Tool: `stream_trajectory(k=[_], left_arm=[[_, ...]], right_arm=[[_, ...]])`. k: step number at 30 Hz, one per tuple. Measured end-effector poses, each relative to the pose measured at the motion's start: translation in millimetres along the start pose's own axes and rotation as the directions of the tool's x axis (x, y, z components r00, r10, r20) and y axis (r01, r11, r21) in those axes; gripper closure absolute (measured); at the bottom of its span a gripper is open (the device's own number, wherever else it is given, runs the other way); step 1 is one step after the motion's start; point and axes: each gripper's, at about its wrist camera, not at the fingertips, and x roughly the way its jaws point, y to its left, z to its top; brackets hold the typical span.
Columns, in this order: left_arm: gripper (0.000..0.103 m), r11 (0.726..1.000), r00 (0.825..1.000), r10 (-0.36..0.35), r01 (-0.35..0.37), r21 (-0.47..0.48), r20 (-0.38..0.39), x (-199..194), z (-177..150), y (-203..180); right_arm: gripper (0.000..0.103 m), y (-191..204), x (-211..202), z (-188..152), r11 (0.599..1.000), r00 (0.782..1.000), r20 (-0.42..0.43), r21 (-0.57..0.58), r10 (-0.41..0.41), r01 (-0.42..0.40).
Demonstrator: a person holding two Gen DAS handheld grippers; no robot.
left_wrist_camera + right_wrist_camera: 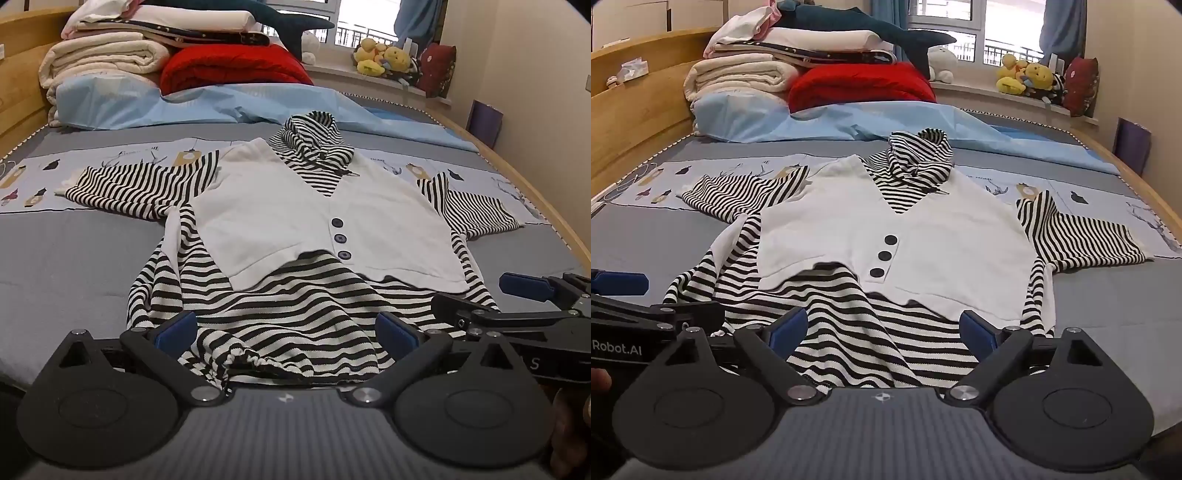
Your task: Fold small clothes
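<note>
The small hooded top (317,229) lies front-up near the middle of the bed (66,251), hem toward the near edge and hood (314,136) toward the headboard end. Its material is a ribbed black-and-white striped knit, with a smooth white vest-shaped panel (288,214) over the chest. The panel has a V neckline and three dark round buttons (340,238) in a short row. Both striped sleeves spread sideways toward the bed's left and right edges. The lower striped part is rumpled into soft folds, with a gathered, elastic-looking edge nearest the camera.

The left gripper (288,332) hangs over the hem with its blue-padded fingers (176,328) wide apart; striped cloth lies between them, and no pad presses it. The right gripper (882,328) is likewise spread wide over the hem, its pads clear of the fabric.

The bed cover is flat grey with a pale blue printed band across it. At the far end is a crumpled light-blue sheet (207,103), then a red quilt (232,66) and a stack of folded cream blankets (99,55). Plush toys (384,55) sit on the window sill.

The left wrist view shows the right gripper's side at its right margin. The right wrist view shows the left gripper's side at its left margin, with lettering on its body and a fingertip (599,377). It also shows more of the wooden headboard (646,96).
</note>
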Motion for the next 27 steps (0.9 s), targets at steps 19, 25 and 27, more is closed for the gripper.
stream_trajectory(k=[19, 25, 27], left_arm=[[0.001, 1.0, 1.0, 0.005, -0.005, 0.004, -0.009, 1.9, -0.3, 0.1], [0.001, 1.0, 1.0, 0.007, -0.007, 0.006, -0.01, 3.2, -1.1, 0.0], [0.001, 1.0, 1.0, 0.006, -0.006, 0.006, -0.01, 3.4, -1.4, 0.2]], right_arm=[[0.013, 0.3, 1.8, -2.3, 1.0, 1.0, -0.001, -0.006, -0.002, 0.002], [0.013, -0.3, 2.1, -2.8, 1.0, 1.0, 0.0, -0.006, -0.002, 0.002], [0.013, -0.3, 2.2, -2.7, 1.0, 1.0, 0.0, -0.006, -0.002, 0.002]])
